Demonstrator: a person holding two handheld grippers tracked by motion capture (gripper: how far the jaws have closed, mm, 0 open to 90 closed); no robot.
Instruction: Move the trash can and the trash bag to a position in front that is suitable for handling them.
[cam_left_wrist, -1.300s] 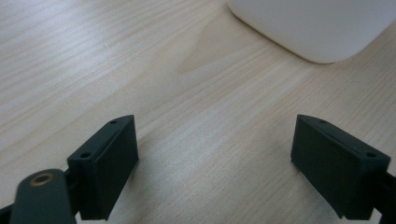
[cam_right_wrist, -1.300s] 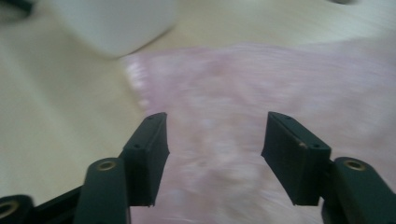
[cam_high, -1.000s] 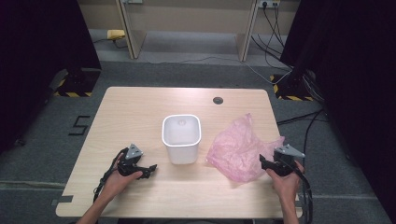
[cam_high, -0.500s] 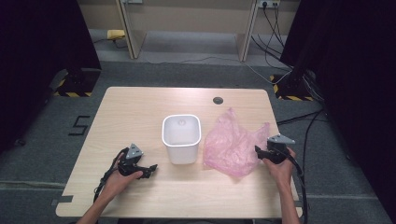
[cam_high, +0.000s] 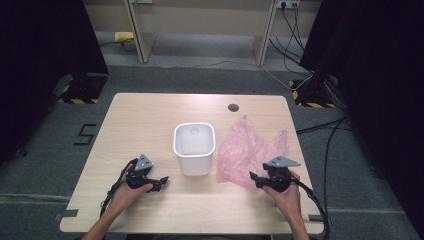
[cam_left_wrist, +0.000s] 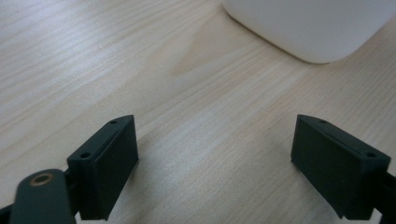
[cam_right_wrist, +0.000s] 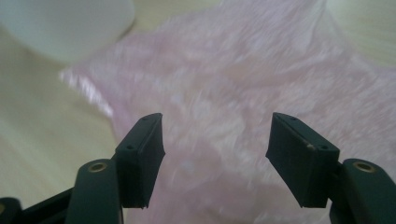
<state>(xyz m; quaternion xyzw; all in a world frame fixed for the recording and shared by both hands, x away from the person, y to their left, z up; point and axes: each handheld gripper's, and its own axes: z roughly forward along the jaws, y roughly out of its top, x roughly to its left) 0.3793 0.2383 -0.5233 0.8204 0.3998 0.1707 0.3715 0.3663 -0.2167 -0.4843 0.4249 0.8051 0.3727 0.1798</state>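
A white plastic bin (cam_high: 194, 147) stands upright in the middle of the wooden table (cam_high: 150, 120). A crumpled pink plastic bag (cam_high: 250, 147) lies flat just right of it. My right gripper (cam_high: 257, 179) is at the bag's near edge; in the right gripper view it (cam_right_wrist: 217, 158) is open, its jaws wide apart above the pink bag (cam_right_wrist: 233, 84), with the bin (cam_right_wrist: 65, 23) at the upper left. My left gripper (cam_high: 157, 182) rests near the table's front left, pointing at the bin. It (cam_left_wrist: 224, 168) is open over bare wood, with the bin's base (cam_left_wrist: 308, 23) ahead.
A dark round cable hole (cam_high: 233, 107) sits at the table's far edge. Cables (cam_high: 320, 195) trail from the right gripper off the table's right side. Black curtains and desk legs stand beyond the table.
My right gripper has moved left and now sits over the near edge of the pink bag. The left gripper has stayed put.
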